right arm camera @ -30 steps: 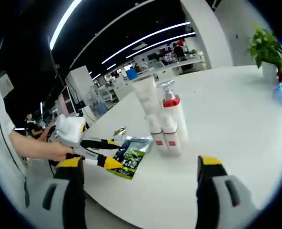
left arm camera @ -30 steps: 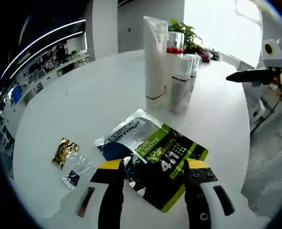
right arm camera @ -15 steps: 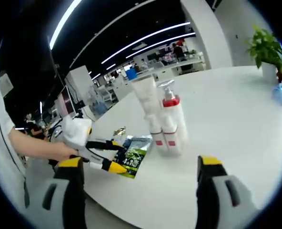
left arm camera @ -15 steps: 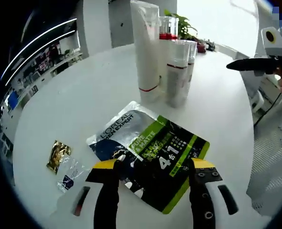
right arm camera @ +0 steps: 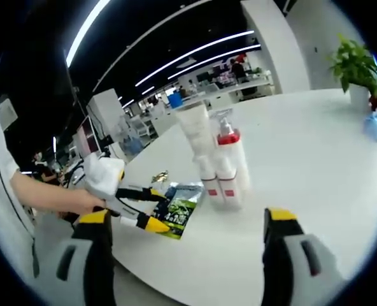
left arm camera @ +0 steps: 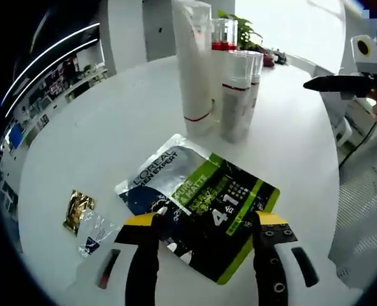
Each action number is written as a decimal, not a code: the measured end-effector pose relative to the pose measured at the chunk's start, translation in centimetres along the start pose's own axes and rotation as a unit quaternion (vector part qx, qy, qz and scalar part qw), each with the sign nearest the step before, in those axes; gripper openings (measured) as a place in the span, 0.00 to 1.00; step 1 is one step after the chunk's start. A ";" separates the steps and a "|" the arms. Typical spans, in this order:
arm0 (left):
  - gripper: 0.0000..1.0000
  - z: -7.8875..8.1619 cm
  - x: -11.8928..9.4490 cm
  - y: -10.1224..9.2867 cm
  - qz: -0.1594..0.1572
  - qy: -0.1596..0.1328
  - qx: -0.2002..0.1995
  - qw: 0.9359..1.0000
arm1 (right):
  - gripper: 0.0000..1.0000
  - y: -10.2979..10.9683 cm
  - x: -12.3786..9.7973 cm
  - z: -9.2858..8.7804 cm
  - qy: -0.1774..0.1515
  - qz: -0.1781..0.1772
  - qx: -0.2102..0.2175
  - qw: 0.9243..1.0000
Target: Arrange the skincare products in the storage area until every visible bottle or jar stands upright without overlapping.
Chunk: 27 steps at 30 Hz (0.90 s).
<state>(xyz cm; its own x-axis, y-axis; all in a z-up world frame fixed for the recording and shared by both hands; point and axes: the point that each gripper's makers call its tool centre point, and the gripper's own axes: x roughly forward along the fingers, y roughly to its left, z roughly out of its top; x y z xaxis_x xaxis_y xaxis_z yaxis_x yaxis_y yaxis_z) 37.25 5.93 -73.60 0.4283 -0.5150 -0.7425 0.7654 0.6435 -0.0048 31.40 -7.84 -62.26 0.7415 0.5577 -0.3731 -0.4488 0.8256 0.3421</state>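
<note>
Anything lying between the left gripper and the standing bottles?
Yes: in the left gripper view, the flat green-and-black sachet lies on the table between the left gripper and the upright bottles; beyond it the table is bare.

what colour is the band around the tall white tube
Red, a thin band low on the tall white tube; clearest in the left gripper view.

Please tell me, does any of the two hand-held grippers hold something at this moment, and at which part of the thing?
Nothing is held. The left hand-held gripper is open above the near edge of the flat sachet; the right hand-held gripper is open with only the table beyond.
</note>
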 end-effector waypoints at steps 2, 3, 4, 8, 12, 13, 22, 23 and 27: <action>0.55 0.2 -0.3 -0.1 0.000 -0.004 0.002 1.000 | 0.99 0.1 -0.1 0.1 -0.002 0.000 0.000 1.000; 0.56 0.3 -0.5 -0.1 0.000 -0.006 0.001 1.000 | 0.99 0.1 -0.1 0.1 -0.003 -0.001 0.000 1.000; 0.56 0.4 -0.6 -0.2 0.000 -0.007 0.001 1.000 | 0.99 0.1 -0.2 0.1 -0.003 -0.001 -0.001 1.000; 0.57 0.7 -1.5 -0.3 0.003 -0.012 0.002 1.000 | 0.99 0.3 -0.4 0.3 -0.006 -0.001 -0.005 1.000; 0.58 0.6 -2.6 -0.2 0.008 -0.021 -0.006 1.000 | 0.99 0.8 -0.4 0.4 -0.005 0.001 -0.014 1.000; 0.58 0.6 -2.9 -0.2 0.010 -0.022 -0.007 1.000 | 0.99 0.9 -0.4 0.4 -0.005 0.002 -0.015 1.000; 0.63 -0.6 -5.4 0.2 0.035 -0.029 -0.033 0.998 | 0.99 1.9 -0.6 0.4 -0.001 0.009 -0.026 1.000; 0.65 -0.8 -5.8 0.3 0.041 -0.029 -0.035 0.998 | 0.99 2.1 -0.7 0.4 -0.002 0.011 -0.029 1.000; 0.69 -1.2 -7.0 0.3 0.052 -0.034 -0.047 0.997 | 0.99 2.6 -0.9 0.4 -0.001 0.015 -0.034 0.999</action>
<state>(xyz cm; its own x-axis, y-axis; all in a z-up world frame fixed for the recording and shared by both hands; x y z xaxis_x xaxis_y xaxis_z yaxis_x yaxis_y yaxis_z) 33.91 10.41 -69.28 0.5373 -0.4775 -0.6952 0.6679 0.7443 0.0050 29.74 -6.23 -60.73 0.7277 0.5826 -0.3619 -0.5038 0.8121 0.2944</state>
